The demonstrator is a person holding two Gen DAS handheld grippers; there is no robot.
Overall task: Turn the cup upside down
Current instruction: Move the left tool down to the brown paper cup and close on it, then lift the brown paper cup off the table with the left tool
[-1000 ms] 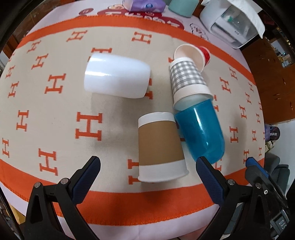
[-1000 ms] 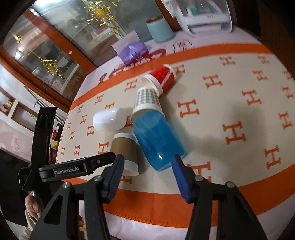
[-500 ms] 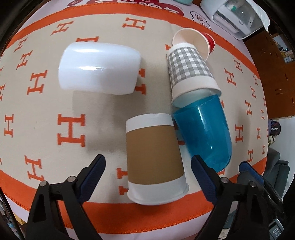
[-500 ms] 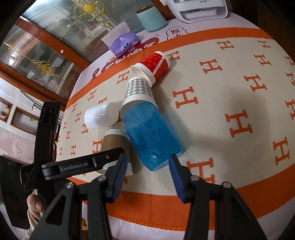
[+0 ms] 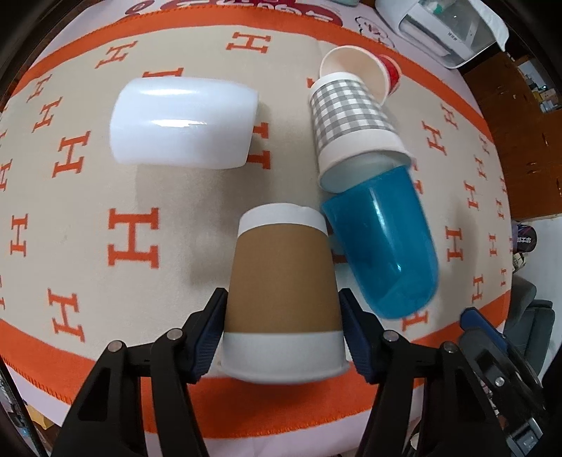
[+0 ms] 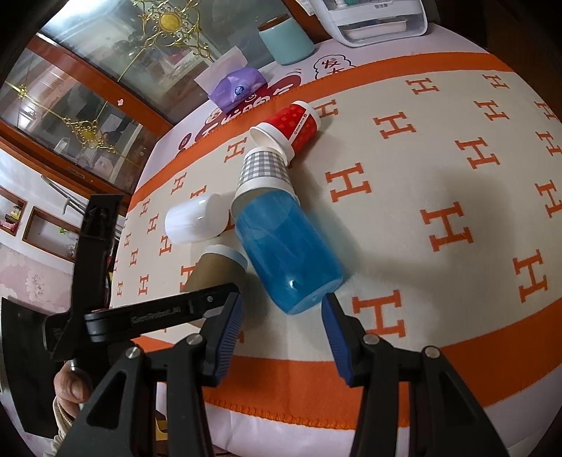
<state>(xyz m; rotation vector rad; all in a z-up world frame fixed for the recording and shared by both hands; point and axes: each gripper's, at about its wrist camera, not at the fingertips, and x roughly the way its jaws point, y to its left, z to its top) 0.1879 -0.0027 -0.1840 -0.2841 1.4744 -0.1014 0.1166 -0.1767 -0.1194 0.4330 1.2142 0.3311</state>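
A brown paper cup [image 5: 282, 284] with white bands lies on its side on the cloth, rim toward me. My left gripper [image 5: 282, 337] has closed on its sides, both pads touching it near the rim; it also shows in the right wrist view [image 6: 219, 269]. A clear blue plastic cup [image 5: 381, 242] lies on its side to its right, mouth against a grey checked paper cup [image 5: 351, 119]. My right gripper [image 6: 281, 316] is open, its fingertips just short of the blue cup's base [image 6: 288, 256].
A white plastic cup [image 5: 182, 126] lies on its side at the left. A red paper cup [image 6: 291, 128] lies behind the checked cup. A purple tissue pack [image 6: 237, 89], a teal canister [image 6: 286, 42] and a white appliance [image 5: 453, 31] stand at the table's far side.
My left gripper moved forward around the brown cup and its jaws closed onto it. My right gripper moved closer to the blue cup's base.
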